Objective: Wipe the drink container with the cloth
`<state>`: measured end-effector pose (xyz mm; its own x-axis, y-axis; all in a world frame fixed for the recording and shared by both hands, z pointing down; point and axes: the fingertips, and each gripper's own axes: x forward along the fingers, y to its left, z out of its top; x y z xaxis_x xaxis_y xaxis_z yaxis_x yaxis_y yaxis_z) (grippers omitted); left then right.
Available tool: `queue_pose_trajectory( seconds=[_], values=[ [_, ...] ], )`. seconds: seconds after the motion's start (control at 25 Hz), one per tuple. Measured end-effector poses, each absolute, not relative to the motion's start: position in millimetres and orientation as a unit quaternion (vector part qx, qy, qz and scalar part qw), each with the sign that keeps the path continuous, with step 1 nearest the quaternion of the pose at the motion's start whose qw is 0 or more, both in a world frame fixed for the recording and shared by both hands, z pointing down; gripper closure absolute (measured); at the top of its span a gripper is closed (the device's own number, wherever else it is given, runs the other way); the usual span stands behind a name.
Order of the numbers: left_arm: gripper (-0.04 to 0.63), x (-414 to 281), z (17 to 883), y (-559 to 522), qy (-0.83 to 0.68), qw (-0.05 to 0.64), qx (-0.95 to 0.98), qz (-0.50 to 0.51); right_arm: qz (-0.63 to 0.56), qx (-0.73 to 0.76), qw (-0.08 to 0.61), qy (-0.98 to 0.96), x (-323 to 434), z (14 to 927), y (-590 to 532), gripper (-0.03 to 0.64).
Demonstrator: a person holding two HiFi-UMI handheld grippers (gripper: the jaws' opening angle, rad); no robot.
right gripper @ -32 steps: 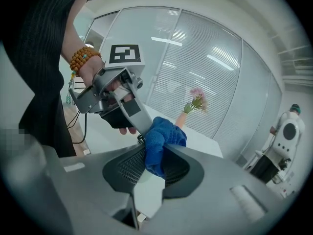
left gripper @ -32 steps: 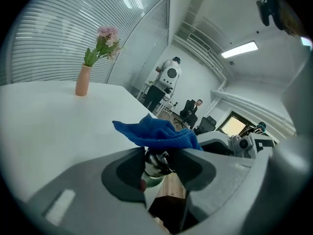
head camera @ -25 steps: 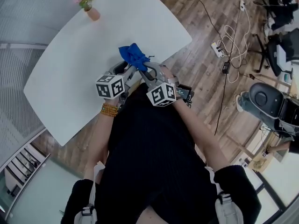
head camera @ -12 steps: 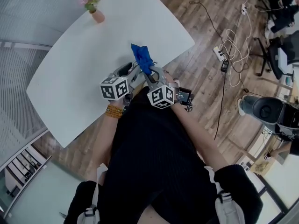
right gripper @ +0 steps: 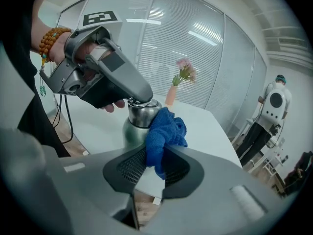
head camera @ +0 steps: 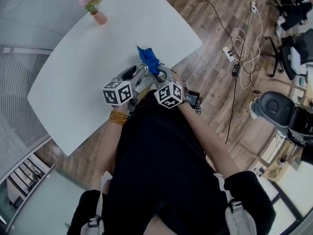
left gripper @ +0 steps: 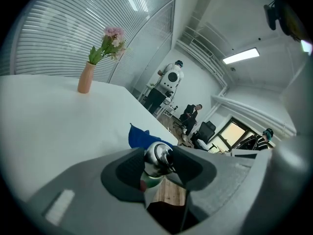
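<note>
A steel drink bottle with a silver neck and greenish body is held over the near edge of the white table. My left gripper is shut on the bottle, gripping its top. My right gripper is shut on a blue cloth, which is pressed against the bottle's right side. In the head view the cloth sticks up just beyond both grippers, the left gripper and the right gripper close together, and the bottle is mostly hidden there.
A pink vase with flowers stands at the table's far end. Wooden floor with cables and a power strip lies to the right. People stand far off in the room. Glass walls with blinds are behind.
The cloth has shifted from left of the grippers to directly above them and bunched narrower. Both grippers stay close together at the table edge.
</note>
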<state>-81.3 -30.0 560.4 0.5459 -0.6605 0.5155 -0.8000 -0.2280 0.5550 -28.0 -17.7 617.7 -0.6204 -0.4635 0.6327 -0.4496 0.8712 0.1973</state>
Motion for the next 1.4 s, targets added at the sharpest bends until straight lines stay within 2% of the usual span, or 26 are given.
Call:
queue_pose_trajectory(
  seconds=[0.64, 0.76, 0.84, 0.92, 1.04, 1.12, 1.24, 1.4],
  values=[
    [0.405, -81.7, 559.3, -30.6, -0.459, 0.412, 0.783, 0.089, 0.042, 0.177, 0.457, -0.871, -27.0, 673.2, -17.3, 0.522],
    [0.405, -85.5, 548.3, -32.3, -0.437, 0.389, 0.806, 0.085, 0.033, 0.164, 0.464, -0.87, -27.0, 672.8, -17.4, 0.52],
    [0.405, -91.1, 521.9, -38.8, -0.417, 0.333, 0.842, 0.073, 0.032, 0.168, 0.441, -0.881, -21.5, 660.0, -22.6, 0.514],
    [0.405, -89.8, 492.5, -43.6, -0.369, 0.227, 0.896, 0.1, 0.045, 0.189, 0.398, -0.896, -10.6, 635.9, -33.7, 0.514],
    [0.377, -72.8, 489.6, -34.3, -0.213, 0.023, 0.944, 0.25, 0.067, 0.212, 0.344, -0.912, 8.5, 597.9, -51.5, 0.514],
    [0.356, -62.7, 506.8, -23.5, -0.097, -0.066, 0.933, 0.341, 0.075, 0.219, 0.318, -0.92, 17.7, 577.0, -59.7, 0.514],
    [0.328, -55.4, 533.0, -5.3, 0.037, -0.132, 0.897, 0.419, 0.072, 0.221, 0.298, -0.926, 21.2, 554.4, -60.3, 0.514],
    [0.317, -56.7, 567.8, 5.0, 0.15, -0.184, 0.837, 0.493, 0.066, 0.216, 0.292, -0.929, 19.1, 543.2, -59.7, 0.514]
  ],
)
